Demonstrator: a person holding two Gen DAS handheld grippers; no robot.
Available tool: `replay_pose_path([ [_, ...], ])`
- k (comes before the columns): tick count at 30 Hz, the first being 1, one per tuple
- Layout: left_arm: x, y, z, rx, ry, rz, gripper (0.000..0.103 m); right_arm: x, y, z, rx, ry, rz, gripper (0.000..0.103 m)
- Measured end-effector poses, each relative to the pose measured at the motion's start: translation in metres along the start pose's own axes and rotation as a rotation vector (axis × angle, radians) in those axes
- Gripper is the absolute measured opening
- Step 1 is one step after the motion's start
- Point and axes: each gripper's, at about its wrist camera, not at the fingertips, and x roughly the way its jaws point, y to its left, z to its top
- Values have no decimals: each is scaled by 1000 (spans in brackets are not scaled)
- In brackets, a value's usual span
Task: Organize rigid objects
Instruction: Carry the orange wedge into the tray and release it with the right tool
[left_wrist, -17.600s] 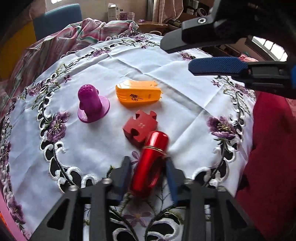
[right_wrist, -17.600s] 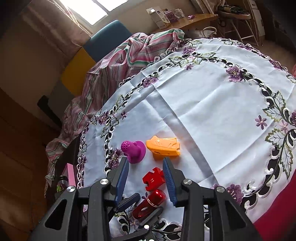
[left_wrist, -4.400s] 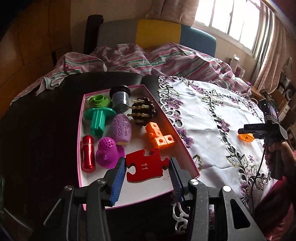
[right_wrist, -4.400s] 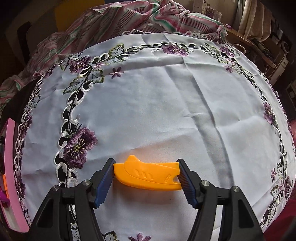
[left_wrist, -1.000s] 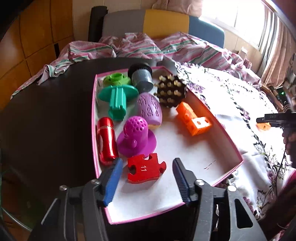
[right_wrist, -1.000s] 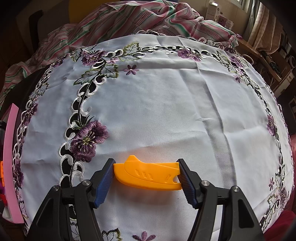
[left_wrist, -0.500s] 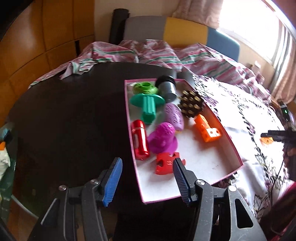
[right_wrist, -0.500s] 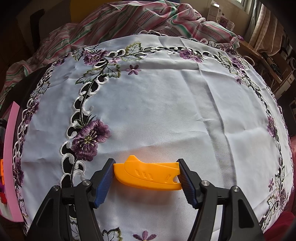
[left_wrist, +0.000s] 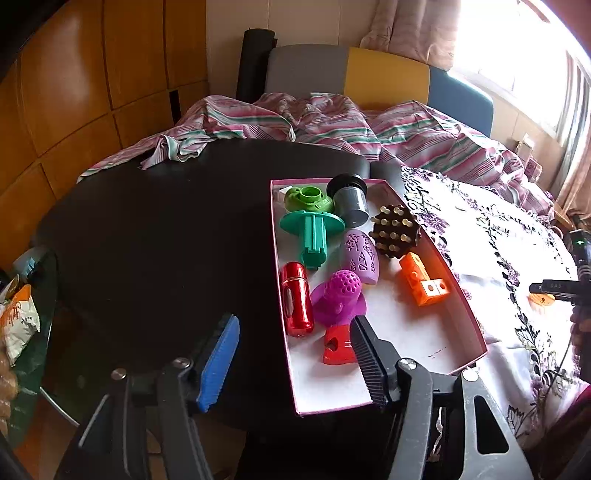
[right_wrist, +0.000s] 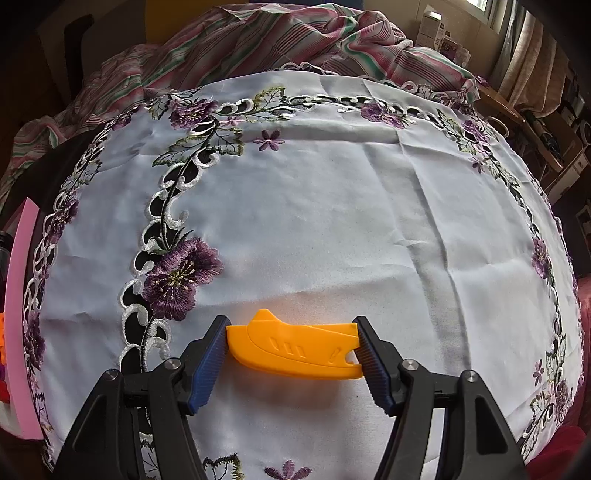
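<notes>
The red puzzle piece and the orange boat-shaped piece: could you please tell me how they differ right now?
The red puzzle piece lies inside the pink-rimmed box among other toys; the orange boat-shaped piece is alone over the embroidered tablecloth. The puzzle piece is free, with the left tool opening and empty; the boat piece is clamped end to end in the right tool. The puzzle piece is blocky with notches; the boat piece is long and curved. Both are rigid plastic.

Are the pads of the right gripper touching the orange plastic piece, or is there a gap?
Touching. In the right wrist view, both pads of the right gripper press against the two ends of the orange plastic piece, with no gap showing on either side.
</notes>
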Motion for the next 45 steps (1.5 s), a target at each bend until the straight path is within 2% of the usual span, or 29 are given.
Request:
replay_pose_path([
  [8, -2, 0, -2, -2, -11, -15, 63, -42, 33, 3, -112, -68, 48, 68],
  [13, -2, 2, -4, -9, -8, -14, 63, -75, 79, -10, -197, -117, 163, 68],
  [19, -1, 10, -4, -33, -12, -4, 63, -113, 157, -35, -336, -162, 332, 68],
  [26, 0, 30, -6, -81, -14, 28, 63, -127, 237, -66, -492, -132, 476, 68],
  [31, -2, 41, -8, -103, -15, 44, 63, -114, 281, -88, -642, -96, 467, 68],
  [33, -2, 44, -8, -106, -15, 50, 63, -106, 290, -87, -657, -93, 440, 68],
  [36, 0, 46, -9, -116, -10, 49, 63, -91, 298, -81, -598, -87, 411, 68],
  [38, 2, 45, -10, -113, -1, 49, 63, -84, 301, -75, -531, -99, 428, 68],
  [41, 4, 43, -10, -103, 7, 43, 63, -73, 308, -71, -475, -94, 387, 68],
  [45, 6, 41, -11, -99, 11, 36, 63, -70, 319, -78, -526, -124, 361, 69],
])
